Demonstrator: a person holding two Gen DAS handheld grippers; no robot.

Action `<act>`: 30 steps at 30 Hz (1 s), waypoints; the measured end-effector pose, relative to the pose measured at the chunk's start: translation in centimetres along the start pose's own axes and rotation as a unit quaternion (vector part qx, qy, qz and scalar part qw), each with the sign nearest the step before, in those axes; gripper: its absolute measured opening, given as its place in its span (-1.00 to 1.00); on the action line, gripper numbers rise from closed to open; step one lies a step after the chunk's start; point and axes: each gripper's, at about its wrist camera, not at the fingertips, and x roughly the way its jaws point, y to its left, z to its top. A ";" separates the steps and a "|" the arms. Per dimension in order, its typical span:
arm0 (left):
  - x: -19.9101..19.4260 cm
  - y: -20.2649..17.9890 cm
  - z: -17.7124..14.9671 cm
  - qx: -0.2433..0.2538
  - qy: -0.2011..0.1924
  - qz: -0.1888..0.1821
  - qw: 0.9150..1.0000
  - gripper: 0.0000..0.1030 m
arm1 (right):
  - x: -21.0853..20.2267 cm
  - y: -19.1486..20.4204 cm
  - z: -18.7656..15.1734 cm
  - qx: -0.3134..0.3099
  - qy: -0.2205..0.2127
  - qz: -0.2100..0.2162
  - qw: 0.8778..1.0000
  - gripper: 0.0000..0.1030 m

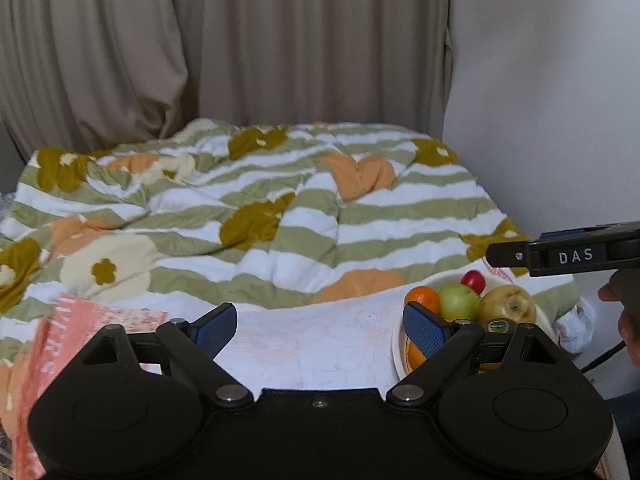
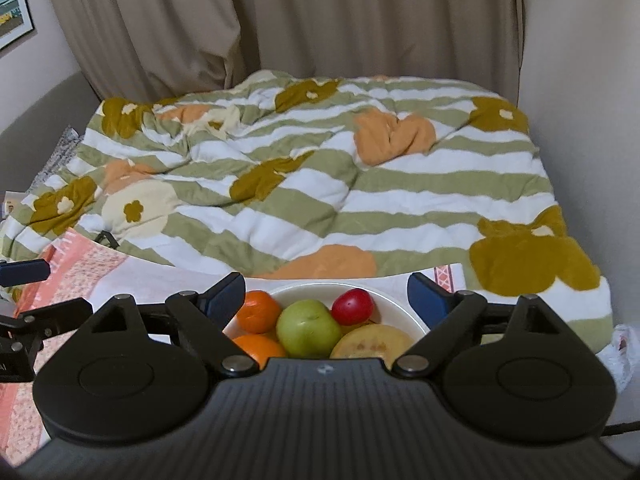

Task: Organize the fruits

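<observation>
Your right claw (image 2: pixel 326 298) stands wide open above the white bowl (image 2: pixel 396 305), its blue pads (image 2: pixel 426 300) clear of the fruit and nothing between them. The bowl rests on a pale floral cloth (image 2: pixel 160 276) spread at the near edge of the bed. In the bowl, a green apple (image 2: pixel 307 328) sits at the centre, a small red fruit (image 2: pixel 353 306) just behind it to the right, two oranges (image 2: pixel 258 311) to the apple's left, and a yellow fruit (image 2: pixel 374 344) to its right, partly hidden by your claw's black body.

Your left claw (image 1: pixel 320 328) is also open and empty, held over bare cloth to the left of the bowl (image 1: pixel 398 344); its right pad (image 1: pixel 425 330) crosses in front of the bowl's rim and covers part of an orange (image 1: pixel 423 298). From that side the green apple (image 1: pixel 459 301), the red fruit (image 1: pixel 473 281) and the yellow fruit (image 1: pixel 507 306), which bears a green sticker, show plainly. The right claw's finger (image 1: pixel 560 257) reaches in above the bowl, your hand (image 1: pixel 628 320) behind it.

Beyond the bowl lies a rumpled green-striped quilt (image 2: pixel 320 184) with flower patches, then beige curtains (image 2: pixel 320 20). A crumpled white bag (image 2: pixel 624 356) lies right of the bowl.
</observation>
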 end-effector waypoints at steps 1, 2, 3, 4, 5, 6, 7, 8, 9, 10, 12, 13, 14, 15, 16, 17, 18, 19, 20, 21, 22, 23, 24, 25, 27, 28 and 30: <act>-0.8 0.0 -0.1 -0.001 -0.006 0.004 1.000 0.80 | -0.9 0.3 0.0 -0.001 -0.005 0.001 1.000 1.00; -1.9 0.1 -0.2 -0.003 -0.013 0.009 1.000 0.80 | -1.9 0.6 0.0 -0.003 -0.010 0.002 1.000 1.00; -2.9 0.1 -0.3 -0.005 -0.019 0.013 1.000 0.80 | -2.9 1.0 -0.1 -0.005 -0.014 0.003 1.000 1.00; -3.9 0.1 -0.4 -0.007 -0.024 0.018 1.000 0.80 | -3.9 1.4 -0.2 -0.007 -0.019 0.004 1.000 1.00; -4.9 0.2 -0.6 -0.011 -0.029 0.024 0.999 0.80 | -4.9 1.8 -0.3 -0.010 -0.025 0.004 1.000 1.00; -6.0 0.3 -0.8 -0.015 -0.034 0.031 0.999 0.80 | -6.0 2.3 -0.4 -0.014 -0.029 0.004 0.999 1.00; -7.1 0.5 -1.0 -0.019 -0.040 0.035 0.998 0.80 | -7.0 2.9 -0.6 -0.017 -0.032 0.004 0.999 1.00; -8.0 0.6 -1.3 -0.023 -0.046 0.038 0.998 0.80 | -7.9 3.4 -0.7 -0.019 -0.035 0.005 0.999 1.00; -8.9 0.7 -1.5 -0.026 -0.050 0.041 0.998 0.80 | -8.8 3.8 -0.9 -0.020 -0.037 0.006 0.999 1.00; -9.8 0.9 -1.8 -0.030 -0.055 0.045 0.997 0.80 | -9.9 4.5 -1.2 -0.021 -0.041 0.009 0.999 1.00; -11.7 1.4 -2.5 -0.035 -0.063 0.052 0.996 0.80 | -11.7 5.6 -1.8 -0.021 -0.050 0.009 0.998 1.00; -12.5 1.7 -2.8 -0.038 -0.066 0.056 0.995 0.81 | -12.6 6.1 -2.1 -0.022 -0.053 0.008 0.998 1.00; -13.3 2.0 -3.1 -0.041 -0.069 0.059 0.995 0.81 | -13.5 6.8 -2.4 -0.022 -0.057 0.006 0.998 1.00; -14.0 2.3 -3.5 -0.045 -0.072 0.061 0.994 0.81 | -14.3 7.4 -2.7 -0.021 -0.061 0.005 0.998 1.00; -14.7 2.7 -3.9 -0.049 -0.075 0.064 0.994 0.82 | -15.3 8.1 -3.2 -0.020 -0.066 0.003 0.998 1.00; -15.4 3.1 -4.4 -0.055 -0.077 0.066 0.993 0.86 | -16.0 8.6 -3.5 -0.018 -0.069 0.000 0.997 1.00; -16.1 3.5 -4.8 -0.059 -0.078 0.065 0.993 0.88 | -16.8 9.1 -3.9 -0.017 -0.072 -0.003 0.997 1.00; -16.5 3.8 -5.3 -0.063 -0.080 0.064 0.993 0.90 | -17.6 9.8 -4.5 -0.015 -0.074 -0.008 0.997 1.00; -17.1 4.2 -5.8 -0.066 -0.080 0.063 0.993 0.91 | -18.2 10.2 -4.9 -0.014 -0.074 -0.013 0.997 1.00; -17.6 4.5 -6.3 -0.068 -0.080 0.062 0.993 0.92 | -18.8 10.8 -5.5 -0.013 -0.074 -0.018 0.997 1.00; -18.1 4.6 -6.8 -0.068 -0.079 0.062 0.993 0.92 | -19.3 11.3 -6.2 -0.013 -0.072 -0.023 0.997 1.00; -18.5 4.9 -7.3 -0.068 -0.078 0.062 0.993 0.93 | -19.6 11.7 -6.7 -0.013 -0.070 -0.029 0.997 1.00; -18.9 5.1 -7.9 -0.067 -0.076 0.062 0.993 0.93 | -20.0 12.1 -7.4 -0.012 -0.068 -0.036 0.997 1.00; -19.1 5.2 -8.4 -0.067 -0.073 0.061 0.993 0.96 | -20.2 12.6 -8.1 -0.012 -0.065 -0.043 0.997 1.00; -19.4 5.6 -9.4 -0.071 -0.063 0.061 0.994 0.98 | -20.5 13.4 -9.5 -0.013 -0.056 -0.053 0.997 1.00; -19.6 5.8 -9.7 -0.072 -0.060 0.059 0.994 0.98 | -20.6 13.8 -10.3 -0.015 -0.052 -0.057 0.997 1.00; -19.8 6.1 -10.6 -0.074 -0.052 0.056 0.994 0.98 | -20.7 14.6 -11.8 -0.021 -0.043 -0.067 0.997 1.00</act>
